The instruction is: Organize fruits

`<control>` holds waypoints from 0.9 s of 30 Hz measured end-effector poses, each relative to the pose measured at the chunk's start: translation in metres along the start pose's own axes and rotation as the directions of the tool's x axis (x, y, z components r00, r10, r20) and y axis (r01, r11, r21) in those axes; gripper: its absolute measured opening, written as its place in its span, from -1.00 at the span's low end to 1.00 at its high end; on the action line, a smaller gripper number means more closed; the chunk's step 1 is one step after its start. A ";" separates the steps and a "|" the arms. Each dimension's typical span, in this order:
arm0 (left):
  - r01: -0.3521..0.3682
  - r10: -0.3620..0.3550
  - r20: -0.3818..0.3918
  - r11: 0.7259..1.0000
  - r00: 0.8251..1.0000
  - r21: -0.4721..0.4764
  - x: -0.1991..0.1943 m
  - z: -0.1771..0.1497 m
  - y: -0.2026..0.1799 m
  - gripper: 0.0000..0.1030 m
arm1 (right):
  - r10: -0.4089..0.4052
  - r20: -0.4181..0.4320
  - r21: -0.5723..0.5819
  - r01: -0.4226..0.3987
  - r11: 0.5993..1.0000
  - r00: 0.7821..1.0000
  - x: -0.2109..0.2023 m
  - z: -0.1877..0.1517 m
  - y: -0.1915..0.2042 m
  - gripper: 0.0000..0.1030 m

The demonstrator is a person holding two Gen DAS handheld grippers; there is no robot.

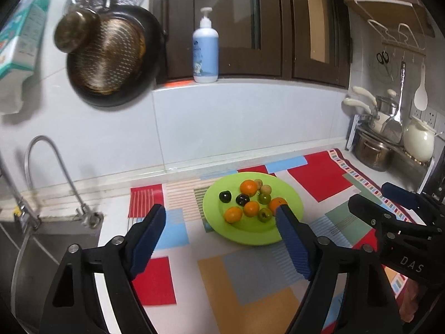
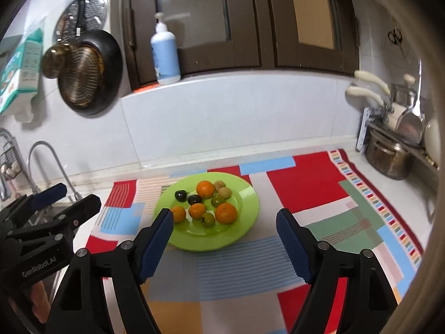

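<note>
A lime green plate (image 1: 289,194) (image 2: 244,194) sits on a patchwork mat and holds several small oranges (image 1: 249,188) (image 2: 226,213), green fruits (image 1: 264,215) (image 2: 208,218), two dark plums (image 1: 225,196) (image 2: 180,195) and pale brown fruits (image 1: 265,188) (image 2: 224,192). My left gripper (image 1: 221,214) is open and empty, hovering above the mat in front and to the left of the plate. My right gripper (image 2: 224,218) is open and empty, in front of the plate. Each gripper shows in the other's view, the right (image 1: 370,197) and the left (image 2: 75,194).
A sink (image 1: 33,239) with a curved tap (image 1: 47,161) lies to the left. Pots (image 1: 372,150) (image 2: 389,156) and utensils stand at the right corner. A soap bottle (image 1: 205,50) (image 2: 164,53) stands on the window sill. A pan (image 1: 114,55) (image 2: 89,72) hangs on the tiled wall.
</note>
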State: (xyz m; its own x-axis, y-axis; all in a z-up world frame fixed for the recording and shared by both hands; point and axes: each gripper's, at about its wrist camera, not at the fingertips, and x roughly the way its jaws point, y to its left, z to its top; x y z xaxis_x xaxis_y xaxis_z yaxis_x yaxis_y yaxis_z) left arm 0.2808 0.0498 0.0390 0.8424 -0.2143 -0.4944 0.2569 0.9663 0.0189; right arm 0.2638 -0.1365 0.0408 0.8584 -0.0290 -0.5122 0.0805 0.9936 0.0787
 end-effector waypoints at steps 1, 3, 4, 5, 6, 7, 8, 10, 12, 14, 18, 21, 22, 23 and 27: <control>0.002 -0.002 0.003 1.000 1.000 -0.009 -0.008 -0.003 -0.002 0.60 | 0.003 0.009 -0.012 -0.003 1.000 1.000 -0.009 -0.002 0.000 0.49; -0.009 0.009 0.013 1.000 1.000 -0.027 -0.023 -0.009 -0.007 0.60 | 0.009 0.021 -0.030 -0.008 1.000 1.000 -0.022 -0.005 -0.001 0.49; -0.015 0.015 0.018 0.999 1.000 -0.030 -0.029 -0.012 -0.009 0.61 | 0.012 0.028 -0.035 -0.011 0.999 1.000 -0.029 -0.007 -0.002 0.49; -0.018 0.018 0.021 0.999 1.000 -0.033 -0.036 -0.015 -0.012 0.62 | 0.019 0.034 -0.043 -0.017 0.999 0.999 -0.038 -0.009 -0.003 0.53; -0.020 0.021 0.023 0.999 1.000 -0.036 -0.042 -0.018 -0.015 0.62 | 0.023 0.035 -0.048 -0.021 0.999 0.999 -0.043 -0.010 -0.004 0.54; -0.024 0.025 0.027 0.999 0.999 -0.039 -0.051 -0.022 -0.018 0.63 | 0.028 0.040 -0.052 -0.026 0.998 0.999 -0.050 -0.013 -0.005 0.54; -0.028 0.029 0.029 0.999 0.999 -0.041 -0.056 -0.025 -0.020 0.64 | 0.034 0.045 -0.059 -0.032 0.998 0.998 -0.059 -0.016 -0.007 0.54; -0.032 0.033 0.033 0.998 0.999 -0.048 -0.069 -0.031 -0.025 0.65 | 0.041 0.048 -0.069 -0.038 0.997 0.998 -0.070 -0.020 -0.009 0.54; -0.031 0.033 0.032 0.998 0.999 -0.062 -0.081 -0.036 -0.029 0.66 | 0.050 0.055 -0.075 -0.046 0.996 0.997 -0.082 -0.025 -0.012 0.54; -0.031 0.033 0.034 0.997 0.999 -0.065 -0.092 -0.042 -0.034 0.68 | 0.056 0.055 -0.082 -0.052 0.995 0.997 -0.093 -0.030 -0.014 0.54; -0.052 0.055 0.049 0.997 0.997 -0.060 -0.117 -0.051 -0.044 0.77 | 0.067 0.065 -0.086 -0.062 0.994 0.996 -0.116 -0.040 -0.019 0.54; -0.068 0.071 0.061 0.996 0.996 -0.060 -0.132 -0.056 -0.049 0.88 | 0.072 0.065 -0.082 -0.066 0.994 0.995 -0.130 -0.047 -0.023 0.54; -0.072 0.076 0.064 0.996 0.995 -0.054 -0.139 -0.058 -0.052 0.89 | 0.073 0.067 -0.083 -0.067 0.994 0.995 -0.135 -0.049 -0.025 0.54; -0.074 0.078 0.068 0.996 0.995 -0.050 -0.143 -0.060 -0.054 0.90 | 0.074 0.067 -0.084 -0.068 0.994 0.995 -0.139 -0.051 -0.026 0.54; -0.093 0.097 0.086 0.994 0.992 -0.051 -0.160 -0.065 -0.060 0.97 | 0.094 0.068 -0.091 -0.087 0.992 0.993 -0.154 -0.058 -0.029 0.54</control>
State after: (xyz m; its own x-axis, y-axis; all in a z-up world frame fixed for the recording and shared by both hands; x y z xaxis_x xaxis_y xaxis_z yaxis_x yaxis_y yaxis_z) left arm 0.0996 0.0358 0.0606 0.9011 -0.1311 -0.4133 0.1532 0.9880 0.0207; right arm 0.0997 -0.1542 0.0675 0.8945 0.0568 -0.4435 -0.0413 0.9981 0.0447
